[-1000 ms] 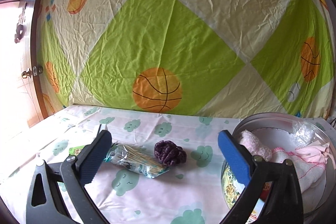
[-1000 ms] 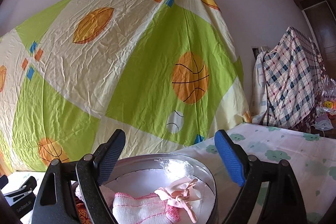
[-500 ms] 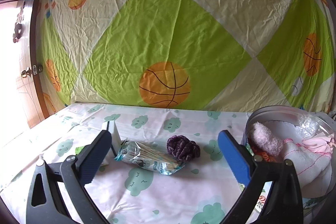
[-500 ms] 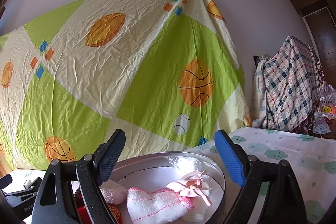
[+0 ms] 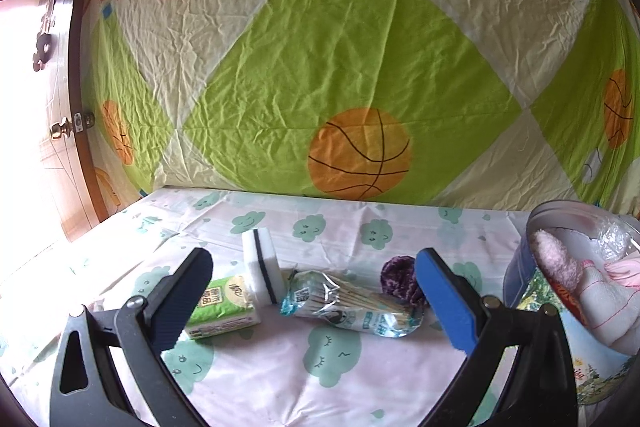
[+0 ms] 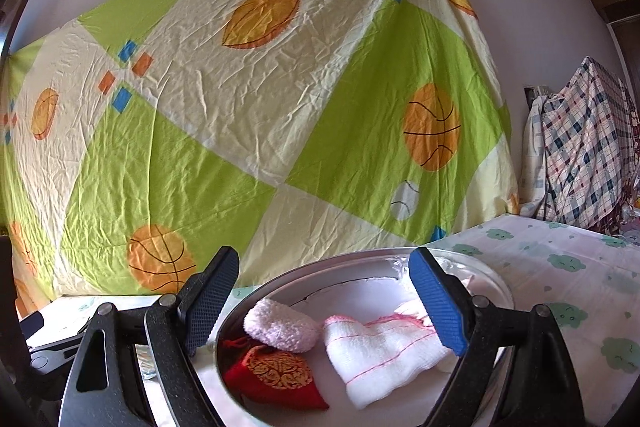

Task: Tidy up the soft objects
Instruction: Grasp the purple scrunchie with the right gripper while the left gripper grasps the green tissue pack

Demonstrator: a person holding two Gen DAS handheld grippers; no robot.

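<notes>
Above the tin (image 6: 352,263), right tool (image 6: 324,301) hangs near-level, jaws wide, empty.

Table (image 5: 280,379) w/ cloud cloth: tissues (image 5: 224,307), sponge (image 5: 262,271), tin (image 5: 560,339)

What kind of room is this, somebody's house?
Probably a room in a home. A green and cream sheet printed with basketballs hangs as a backdrop, a wooden door with a brass knob stands beside it, and checked cloth is draped nearby.
</notes>
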